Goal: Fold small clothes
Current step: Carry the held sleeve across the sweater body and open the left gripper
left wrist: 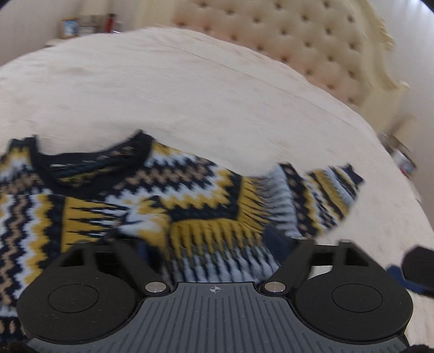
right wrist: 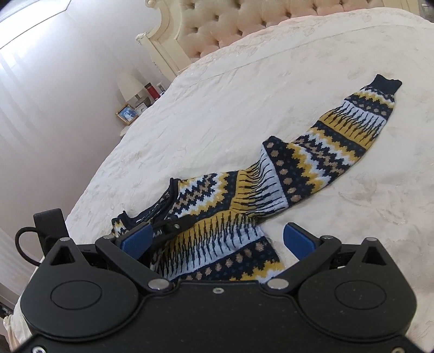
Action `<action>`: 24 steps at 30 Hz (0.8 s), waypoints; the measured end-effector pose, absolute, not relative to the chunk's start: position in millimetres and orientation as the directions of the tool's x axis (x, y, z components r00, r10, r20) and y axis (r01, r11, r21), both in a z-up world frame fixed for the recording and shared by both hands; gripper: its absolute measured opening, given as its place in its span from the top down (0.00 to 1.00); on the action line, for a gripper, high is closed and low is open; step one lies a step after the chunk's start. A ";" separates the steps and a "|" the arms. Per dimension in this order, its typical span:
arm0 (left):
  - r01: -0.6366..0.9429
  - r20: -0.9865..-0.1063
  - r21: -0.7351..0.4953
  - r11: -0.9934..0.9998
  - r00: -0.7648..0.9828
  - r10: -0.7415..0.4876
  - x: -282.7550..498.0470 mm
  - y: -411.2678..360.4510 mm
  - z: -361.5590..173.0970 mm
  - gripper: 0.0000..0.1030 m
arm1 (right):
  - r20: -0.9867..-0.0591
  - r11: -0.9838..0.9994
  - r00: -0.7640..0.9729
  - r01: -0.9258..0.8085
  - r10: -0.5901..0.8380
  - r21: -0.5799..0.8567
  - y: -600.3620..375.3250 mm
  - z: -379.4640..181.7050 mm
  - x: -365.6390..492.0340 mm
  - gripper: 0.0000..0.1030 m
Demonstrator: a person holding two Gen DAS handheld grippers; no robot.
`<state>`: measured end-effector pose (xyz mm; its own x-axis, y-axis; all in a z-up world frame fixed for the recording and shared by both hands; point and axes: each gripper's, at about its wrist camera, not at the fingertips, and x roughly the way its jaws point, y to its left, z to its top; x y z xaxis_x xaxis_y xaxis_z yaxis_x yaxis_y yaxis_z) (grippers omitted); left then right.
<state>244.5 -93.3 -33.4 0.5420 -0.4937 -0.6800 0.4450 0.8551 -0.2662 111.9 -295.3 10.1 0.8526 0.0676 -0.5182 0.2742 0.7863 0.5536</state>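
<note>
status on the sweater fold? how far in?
Early. Done: the navy, yellow and white patterned knit sweater lies on the cream quilted bedspread. In hand: the right gripper is open, blue pads straddling the hem; the left gripper's fingertips are hidden under the knit. Left: one sleeve lies stretched out unfolded, body not folded.

One knitted sweater (right wrist: 244, 190) on show, zigzag-patterned in navy, mustard, white and tan, with one long sleeve (right wrist: 360, 119) stretched out in the right wrist view. One cream quilted bed (right wrist: 244, 81) under it, one tufted beige headboard (right wrist: 217, 24) behind. Two grippers: the left gripper (left wrist: 214, 244) and the right gripper (right wrist: 217, 239), the latter with two blue pads (right wrist: 137, 237). One white-shaded lamp (right wrist: 131, 85), one gold picture frame (right wrist: 127, 113), one red bottle (right wrist: 152, 91).
</note>
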 end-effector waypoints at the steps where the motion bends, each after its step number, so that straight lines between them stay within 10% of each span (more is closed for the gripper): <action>1: 0.459 -0.680 -0.261 0.849 0.537 -0.499 243.5 -92.3 -32.6 0.18 | -0.516 0.785 0.855 0.278 0.061 0.553 -295.8 10.5 111.1 0.01; 5: 0.505 -0.632 -0.279 0.817 0.544 -0.552 238.2 -85.7 -28.2 0.00 | -0.511 0.789 0.859 0.301 0.019 0.535 -297.4 13.1 108.0 0.01; 24: 0.594 -0.767 -0.160 0.789 0.428 -0.477 251.0 -134.0 -69.1 0.00 | -0.479 0.766 0.872 0.376 -0.102 0.521 -319.0 18.2 97.9 0.01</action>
<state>251.0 -134.0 -69.1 0.4279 -0.4775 -0.7674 0.5939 0.7886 -0.1595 97.9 -319.0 18.2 0.8716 -0.1020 -0.4795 0.3762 0.7663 0.5208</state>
